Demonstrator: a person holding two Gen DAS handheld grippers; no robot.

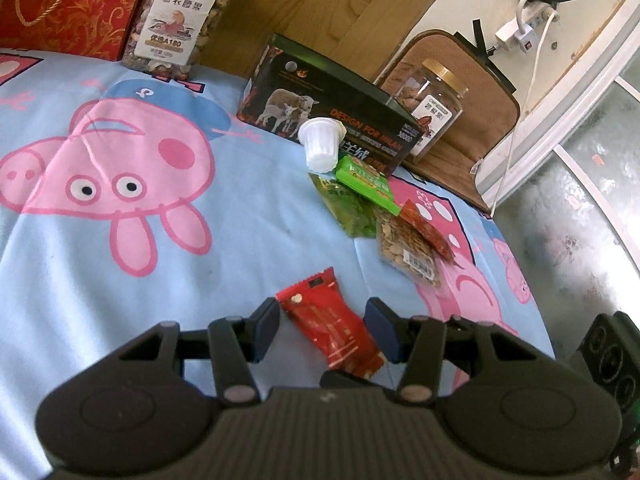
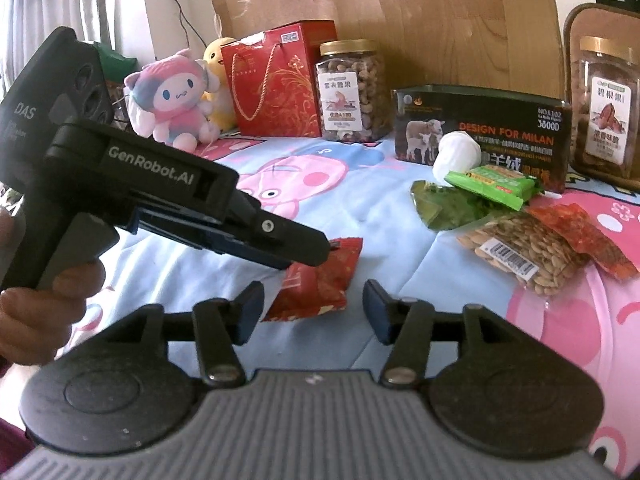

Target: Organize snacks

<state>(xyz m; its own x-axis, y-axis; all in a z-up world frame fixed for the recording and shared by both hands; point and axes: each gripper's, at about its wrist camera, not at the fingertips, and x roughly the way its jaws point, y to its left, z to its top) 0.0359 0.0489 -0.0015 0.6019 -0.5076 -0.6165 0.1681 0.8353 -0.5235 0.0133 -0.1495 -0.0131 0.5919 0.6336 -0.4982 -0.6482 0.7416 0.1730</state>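
A red snack packet [image 1: 334, 322] lies on the blue cartoon-pig sheet [image 1: 120, 240]. My left gripper [image 1: 324, 326] is open with its fingers on either side of the packet, close above it. In the right wrist view the left gripper [image 2: 316, 250] comes in from the left, its tip over the same red packet [image 2: 320, 280]. My right gripper [image 2: 314, 308] is open and empty, just short of the packet. A pile of snacks lies beyond: a white jelly cup [image 1: 320, 146], green packets [image 1: 366, 180], a seed bag [image 1: 408, 250] and a small red packet [image 1: 428, 234].
A dark box [image 1: 332, 116] with sheep printed on it stands behind the pile. Nut jars [image 1: 180, 16] [image 1: 434, 100], a red gift bag [image 1: 68, 4] and plush toys [image 2: 176, 100] line the back. The bed edge falls away at right [image 1: 536, 304].
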